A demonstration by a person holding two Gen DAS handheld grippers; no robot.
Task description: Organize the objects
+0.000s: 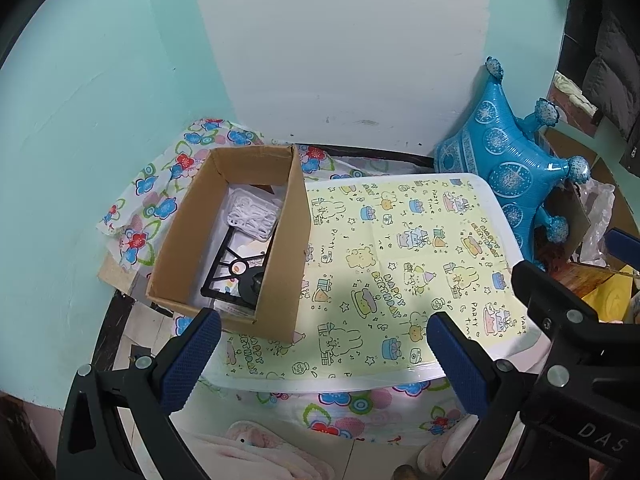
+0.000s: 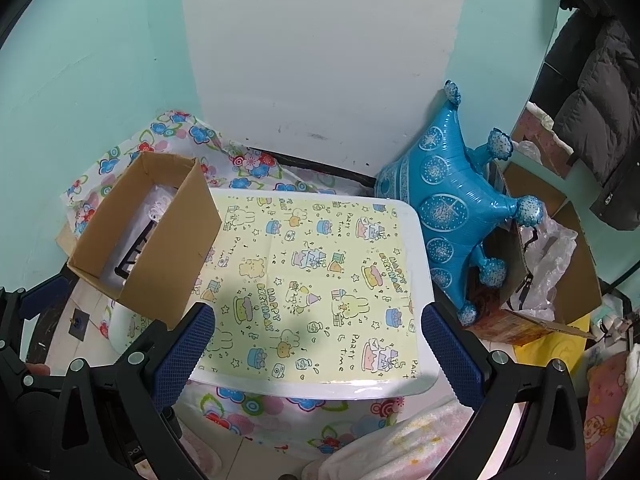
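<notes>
Mint-green walls (image 2: 100, 60) around a white painted panel (image 2: 320, 48). Small white table (image 2: 420, 240) under yellow birthday-print paper (image 2: 312, 280). Dark puffer coat (image 2: 600, 120) hanging right. Pale tiled floor (image 2: 80, 336) below.

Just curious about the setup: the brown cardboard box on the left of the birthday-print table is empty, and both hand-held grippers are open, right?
Not quite: the brown cardboard box holds a black plastic frame and white plastic pieces, as the left wrist view shows. Both hand-held grippers, left and right, are open.

left tool (image 1: 324, 344) open, empty | cardboard box (image 1: 236, 240) on table (image 1: 400, 248) left | balloon (image 1: 516, 176) right
</notes>
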